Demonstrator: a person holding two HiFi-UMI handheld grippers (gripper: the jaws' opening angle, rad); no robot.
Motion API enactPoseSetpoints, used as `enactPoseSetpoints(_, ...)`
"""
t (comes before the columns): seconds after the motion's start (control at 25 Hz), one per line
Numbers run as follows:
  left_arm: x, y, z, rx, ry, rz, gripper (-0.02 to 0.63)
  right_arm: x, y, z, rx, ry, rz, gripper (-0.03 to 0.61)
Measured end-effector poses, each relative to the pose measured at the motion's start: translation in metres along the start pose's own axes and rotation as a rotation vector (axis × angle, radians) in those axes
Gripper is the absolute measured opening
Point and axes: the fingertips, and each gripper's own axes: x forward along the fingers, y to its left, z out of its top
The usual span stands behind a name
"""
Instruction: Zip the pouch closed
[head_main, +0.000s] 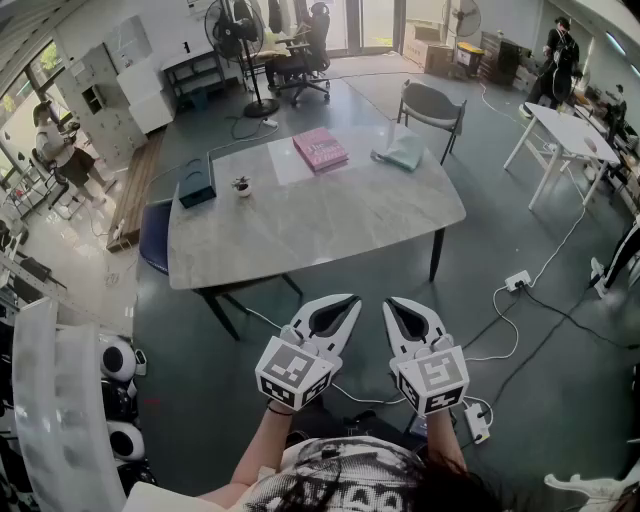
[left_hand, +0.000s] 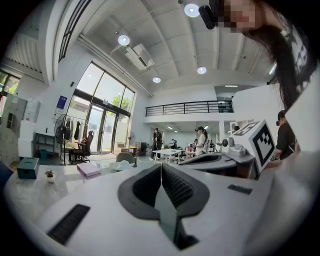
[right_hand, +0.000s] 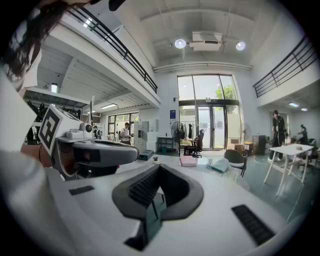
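- Left gripper (head_main: 352, 300): jaws clenched together with nothing between them, per the left gripper view.
- Right gripper (head_main: 391, 303): same, pads closed tight and empty. It tips slightly downward.
- I've got both grippers side by side, close together, off the near edge of the table (head_main: 300, 240). They're over the floor and touching nothing.
- Each gripper shows in the other's view, right beside it.
- Pale green pouch (head_main: 404, 152): on the far right part of the tabletop, near the far edge, well away from both grippers. It's a soft, lumpy shape, too small from here to read the zip state.
- Pink flat case (head_main: 320, 150): on the far side too, left of the pouch and apart from it.
- Dark teal box (head_main: 196, 184): left side of the table, with a small potted plant (head_main: 241, 186) just to its right.
- Grey chair (head_main: 432, 106): just beyond the far edge, behind the pouch.
- Blue seat (head_main: 152, 235): tucked at the table's left end.
- Floor: power strip (head_main: 517, 281) to the right of the table, with white cables running from it.
- Far background: standing fan (head_main: 235, 40), white table (head_main: 565, 135) at the right, and a few people around the room.
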Motion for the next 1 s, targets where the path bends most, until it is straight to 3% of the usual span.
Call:
enactPoseSetpoints(0.68, 0.019, -0.042, -0.009, -0.008, 0.018, 0.014, 0.014, -0.042, -0.028, -0.025, 0.053, 0.007, 0.003, 0.000)
enactPoseSetpoints(1.0, 0.028, -0.062, -0.019, 0.007, 0.058, -0.018, 0.014, -0.057, -0.045, -0.036, 0.116, -0.008, -0.022, 0.000)
